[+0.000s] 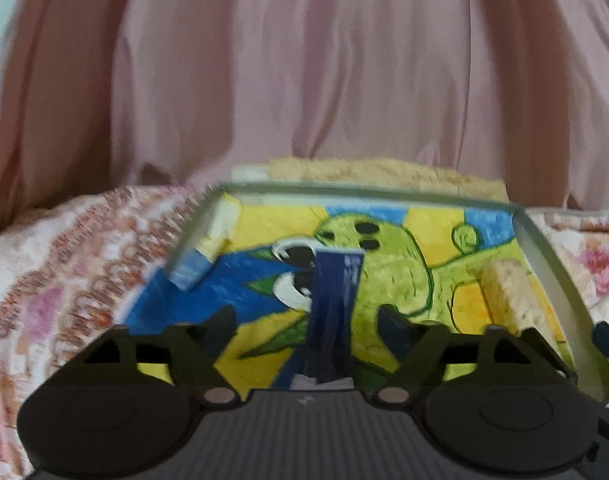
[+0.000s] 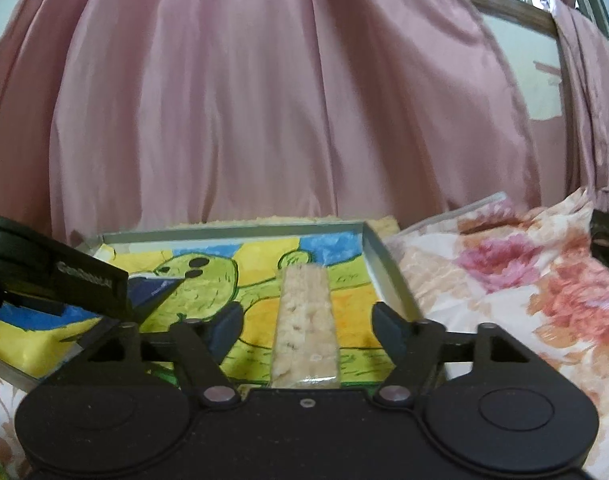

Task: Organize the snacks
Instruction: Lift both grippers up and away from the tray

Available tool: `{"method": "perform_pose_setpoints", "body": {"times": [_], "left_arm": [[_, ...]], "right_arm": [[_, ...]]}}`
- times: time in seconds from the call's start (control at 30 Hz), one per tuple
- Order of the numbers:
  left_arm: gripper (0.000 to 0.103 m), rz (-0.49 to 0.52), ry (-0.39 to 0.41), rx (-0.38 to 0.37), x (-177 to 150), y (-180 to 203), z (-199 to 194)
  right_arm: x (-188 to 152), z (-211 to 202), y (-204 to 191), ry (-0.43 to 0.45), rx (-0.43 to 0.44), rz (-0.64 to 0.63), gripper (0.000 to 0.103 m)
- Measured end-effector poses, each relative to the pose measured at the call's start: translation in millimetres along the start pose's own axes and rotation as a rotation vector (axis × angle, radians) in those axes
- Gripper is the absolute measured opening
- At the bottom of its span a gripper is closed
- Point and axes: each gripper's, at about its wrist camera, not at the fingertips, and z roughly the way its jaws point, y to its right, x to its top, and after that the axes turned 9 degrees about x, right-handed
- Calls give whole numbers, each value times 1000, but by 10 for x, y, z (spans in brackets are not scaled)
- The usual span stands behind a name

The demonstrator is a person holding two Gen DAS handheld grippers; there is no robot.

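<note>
On the flowered bed, a blue packet and a puffed-rice bar are laid in the tray, apparently for sorting, between jaws standing apart.

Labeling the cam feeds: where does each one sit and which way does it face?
Left wrist: on the left gripper, facing forward and slightly down into the painted tray; a dark blue snack packet lies between its open fingers, pink curtain behind.
Right wrist: on the right gripper, same heading; a clear-wrapped puffed-rice bar lies between its open fingers; the left gripper's body shows at left.
Shared: tray, blue packet, rice bar, curtain, floral bedsheet.
</note>
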Motion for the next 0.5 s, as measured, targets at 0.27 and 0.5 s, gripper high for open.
{"method": "perform_pose_setpoints", "body": {"times": [0.27, 0.5], "left_arm": [[102, -11, 95, -9, 82, -284, -621], [103, 17, 149, -18, 24, -516, -1203]], "right_arm": [[311, -562, -100, 54, -13, -34, 101], [518, -1198, -284, 130, -6, -85, 102]]}}
